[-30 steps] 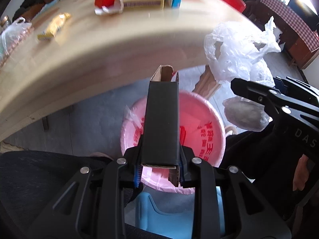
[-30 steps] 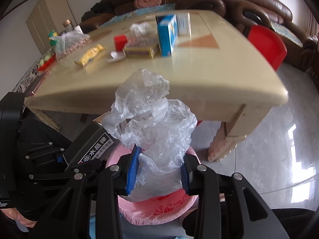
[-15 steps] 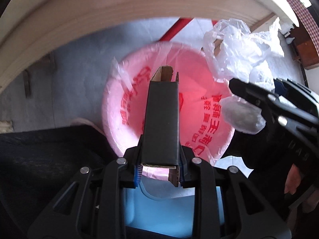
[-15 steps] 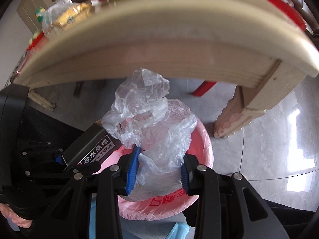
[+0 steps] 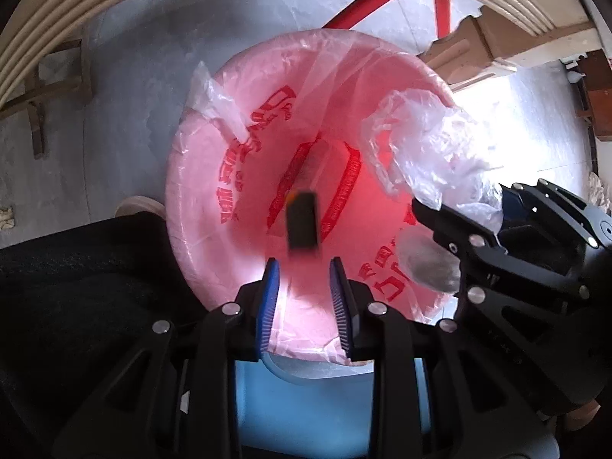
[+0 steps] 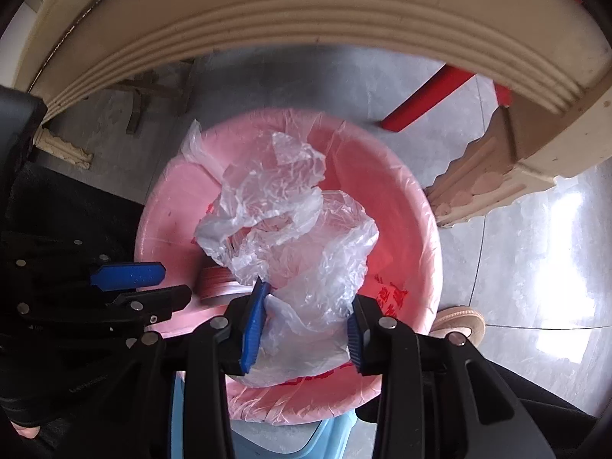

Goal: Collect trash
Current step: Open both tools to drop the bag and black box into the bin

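Observation:
A bin lined with a pink printed bag [image 5: 183,176] stands on the floor under the table edge. My left gripper [image 5: 304,294] hangs over it, open, its blue pads apart with nothing between them. A blurred black carton [image 5: 302,225] is just past the fingertips, falling into the bin. My right gripper [image 6: 304,321] is over the same bin [image 6: 420,229]. A crumpled clear plastic bag [image 6: 290,222] is between its pads and touches both while the jaws are opening. In the left wrist view the right gripper [image 5: 459,210] and its bag [image 5: 428,145] are at the bin's right rim.
The beige table edge [image 6: 306,26] arches overhead, with a carved table leg [image 6: 489,176] to the right. A red stool leg [image 6: 424,99] crosses the grey floor behind the bin. A shoe [image 6: 459,321] and dark trousers [image 5: 76,287] flank the bin, whose body is blue [image 5: 306,401].
Both grippers sank from tabletop height and tipped down over the bin. The left gripper let go of the black carton, which now drops away. The right gripper still has the bag.

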A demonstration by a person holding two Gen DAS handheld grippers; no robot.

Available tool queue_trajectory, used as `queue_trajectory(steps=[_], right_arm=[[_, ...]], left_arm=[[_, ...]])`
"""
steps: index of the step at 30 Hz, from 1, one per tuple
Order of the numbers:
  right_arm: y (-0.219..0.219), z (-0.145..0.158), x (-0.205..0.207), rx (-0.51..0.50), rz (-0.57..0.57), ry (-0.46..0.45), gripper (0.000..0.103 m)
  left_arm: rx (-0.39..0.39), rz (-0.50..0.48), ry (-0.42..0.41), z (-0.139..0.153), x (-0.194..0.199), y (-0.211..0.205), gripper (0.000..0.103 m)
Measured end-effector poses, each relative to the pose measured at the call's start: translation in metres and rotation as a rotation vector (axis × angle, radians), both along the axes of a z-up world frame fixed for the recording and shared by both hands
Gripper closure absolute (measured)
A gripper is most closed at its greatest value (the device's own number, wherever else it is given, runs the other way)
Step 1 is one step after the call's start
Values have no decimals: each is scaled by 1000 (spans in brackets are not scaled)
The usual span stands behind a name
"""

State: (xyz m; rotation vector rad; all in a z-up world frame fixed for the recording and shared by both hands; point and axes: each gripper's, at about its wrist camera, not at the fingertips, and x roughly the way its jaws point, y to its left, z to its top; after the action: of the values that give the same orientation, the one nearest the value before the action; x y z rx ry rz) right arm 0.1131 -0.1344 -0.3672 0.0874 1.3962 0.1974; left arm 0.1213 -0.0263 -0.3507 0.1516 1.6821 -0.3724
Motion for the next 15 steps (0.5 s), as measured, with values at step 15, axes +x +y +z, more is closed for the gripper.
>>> queue_trajectory(steps=[15], right_arm=[[-10,-12,-1,-22,-18,22,41]], left_arm=[[31,55,-17,1,10,8,51]])
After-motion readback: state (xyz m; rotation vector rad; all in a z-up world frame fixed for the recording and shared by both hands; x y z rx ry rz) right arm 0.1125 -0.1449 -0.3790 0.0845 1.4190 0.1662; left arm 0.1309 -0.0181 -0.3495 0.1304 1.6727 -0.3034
